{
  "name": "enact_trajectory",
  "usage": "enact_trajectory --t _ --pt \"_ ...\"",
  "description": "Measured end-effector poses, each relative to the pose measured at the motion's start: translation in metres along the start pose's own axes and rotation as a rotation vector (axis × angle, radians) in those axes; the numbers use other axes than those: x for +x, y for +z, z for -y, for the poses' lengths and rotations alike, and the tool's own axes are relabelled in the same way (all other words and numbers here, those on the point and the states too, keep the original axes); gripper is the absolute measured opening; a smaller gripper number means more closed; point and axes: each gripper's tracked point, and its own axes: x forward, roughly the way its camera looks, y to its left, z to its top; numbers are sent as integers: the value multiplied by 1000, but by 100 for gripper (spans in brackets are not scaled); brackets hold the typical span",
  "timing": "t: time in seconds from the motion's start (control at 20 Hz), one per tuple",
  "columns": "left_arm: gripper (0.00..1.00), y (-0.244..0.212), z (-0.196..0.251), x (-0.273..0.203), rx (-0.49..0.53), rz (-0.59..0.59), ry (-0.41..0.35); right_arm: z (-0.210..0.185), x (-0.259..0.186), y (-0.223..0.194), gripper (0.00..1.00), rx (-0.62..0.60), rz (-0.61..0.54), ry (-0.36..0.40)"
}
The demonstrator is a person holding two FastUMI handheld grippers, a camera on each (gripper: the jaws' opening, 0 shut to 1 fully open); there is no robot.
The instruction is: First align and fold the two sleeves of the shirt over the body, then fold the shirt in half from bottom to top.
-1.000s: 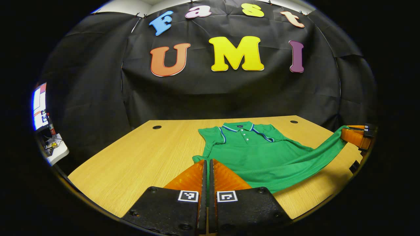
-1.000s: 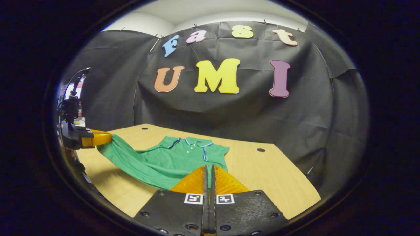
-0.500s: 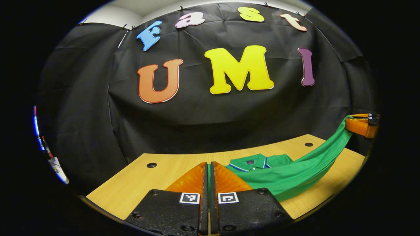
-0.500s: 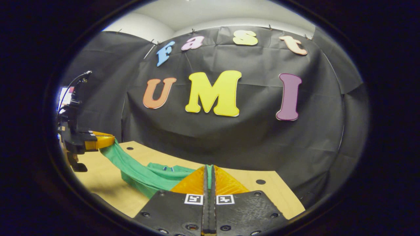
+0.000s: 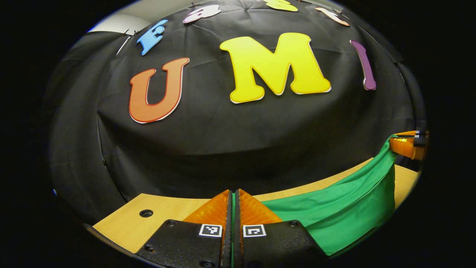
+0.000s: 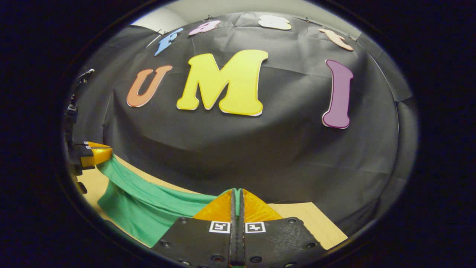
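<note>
The green shirt [image 5: 334,219] hangs as a taut band of cloth between my two grippers, above the far part of the wooden table [image 5: 156,212]. My left gripper [image 5: 233,194] is shut on the shirt's hem, a thin green strip showing between its fingers. At the right edge of the left gripper view, the right gripper [image 5: 407,143] pinches the other hem corner. In the right gripper view the shirt [image 6: 141,212] sags to the left, my right gripper [image 6: 237,191] is shut on its edge, and the left gripper [image 6: 95,154] holds the far corner. The collar and sleeves are hidden.
The booth's black cloth wall [image 5: 223,141] stands close behind the table's far edge. A round cable hole [image 5: 145,213] sits in the tabletop at the left. In the right gripper view bare tabletop [image 6: 316,227] lies to the right.
Both grippers have carried the hem forward toward the wall. The wall looms larger, and the collar, seen earlier, is now covered by the lifted cloth.
</note>
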Motion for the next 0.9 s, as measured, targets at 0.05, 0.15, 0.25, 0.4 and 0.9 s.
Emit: enact_trajectory --t 0.05,0.15,0.25,0.4,0.9 --pt "8 -9 -3 14 -47 -5 2 -2 16 -9 0 16 -19 9" --pt "8 -38 -7 38 -105 -72 -6 -7 44 -31 0 84 -78 29" --pt "8 -55 -1 52 -105 -105 -4 -13 64 -48 0 125 -104 40" --pt "8 -68 5 59 -60 -143 -7 -18 80 -68 0 66 -124 23" --pt "100 -74 -1 42 -82 -59 53 -18 42 -58 95 22 -99 19"
